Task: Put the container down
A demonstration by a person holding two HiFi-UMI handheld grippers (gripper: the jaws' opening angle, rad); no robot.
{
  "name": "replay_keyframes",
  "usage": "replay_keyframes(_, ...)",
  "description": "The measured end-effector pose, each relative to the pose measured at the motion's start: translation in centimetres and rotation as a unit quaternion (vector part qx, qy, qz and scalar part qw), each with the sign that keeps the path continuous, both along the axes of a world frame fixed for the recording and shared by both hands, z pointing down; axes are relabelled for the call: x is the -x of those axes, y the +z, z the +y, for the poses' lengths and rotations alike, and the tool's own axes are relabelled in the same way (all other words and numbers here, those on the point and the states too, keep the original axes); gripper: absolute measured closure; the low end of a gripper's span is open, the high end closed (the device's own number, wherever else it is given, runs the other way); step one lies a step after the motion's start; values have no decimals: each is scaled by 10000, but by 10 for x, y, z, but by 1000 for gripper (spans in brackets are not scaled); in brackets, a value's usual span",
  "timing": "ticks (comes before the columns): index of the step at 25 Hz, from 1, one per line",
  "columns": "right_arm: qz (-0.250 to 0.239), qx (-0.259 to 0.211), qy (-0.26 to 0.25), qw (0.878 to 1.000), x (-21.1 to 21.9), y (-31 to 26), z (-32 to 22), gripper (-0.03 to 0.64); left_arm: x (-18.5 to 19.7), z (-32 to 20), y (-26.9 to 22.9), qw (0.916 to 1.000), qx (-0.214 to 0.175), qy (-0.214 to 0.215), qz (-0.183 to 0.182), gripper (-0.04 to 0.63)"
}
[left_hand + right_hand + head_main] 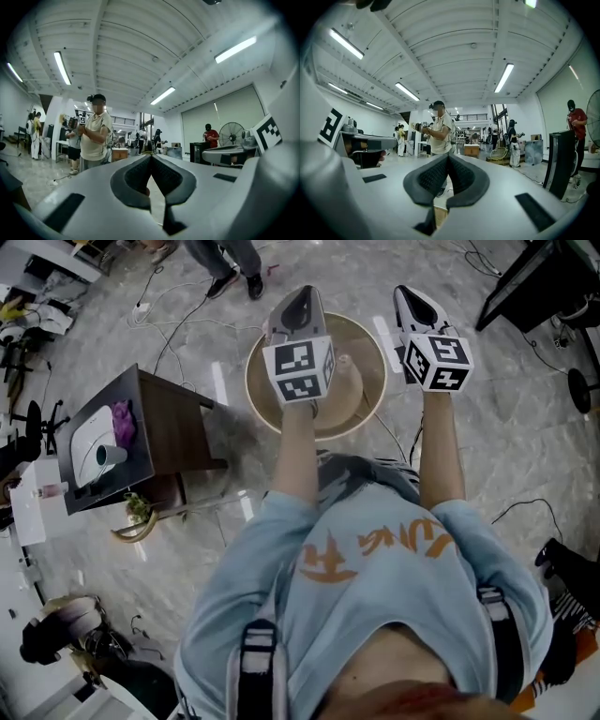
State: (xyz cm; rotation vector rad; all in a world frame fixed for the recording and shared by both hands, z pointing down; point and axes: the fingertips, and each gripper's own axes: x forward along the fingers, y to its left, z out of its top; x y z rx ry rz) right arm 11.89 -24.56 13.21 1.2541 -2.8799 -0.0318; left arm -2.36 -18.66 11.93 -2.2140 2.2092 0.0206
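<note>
Left tongs and right tongs both closed, empty; tan container below them looks set down, so just retreat.

The person is wearing a light blue T-shirt with short sleeves and orange writing across it. Black straps are lying over the T-shirt. Above the T-shirt, the left gripper and right gripper are showing grey shells and black-and-white marker cubes.

Lab hall with strip lights, floor cables
</note>
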Motion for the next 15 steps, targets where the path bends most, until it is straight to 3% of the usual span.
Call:
replay_keyframes(6, 30, 86, 30, 10000, 0, 65, -13, 606, 6, -11, 69, 9999, 156, -40, 42, 571)
replay_keyframes(12, 7, -21, 71, 10000, -16, 9, -15, 606, -6, -13, 19, 9999, 106, -35, 17, 571)
replay_keyframes(15, 11, -27, 42, 10000, -25, 31, -36, 605, -11, -34, 40, 9999, 104, -119, 14, 571)
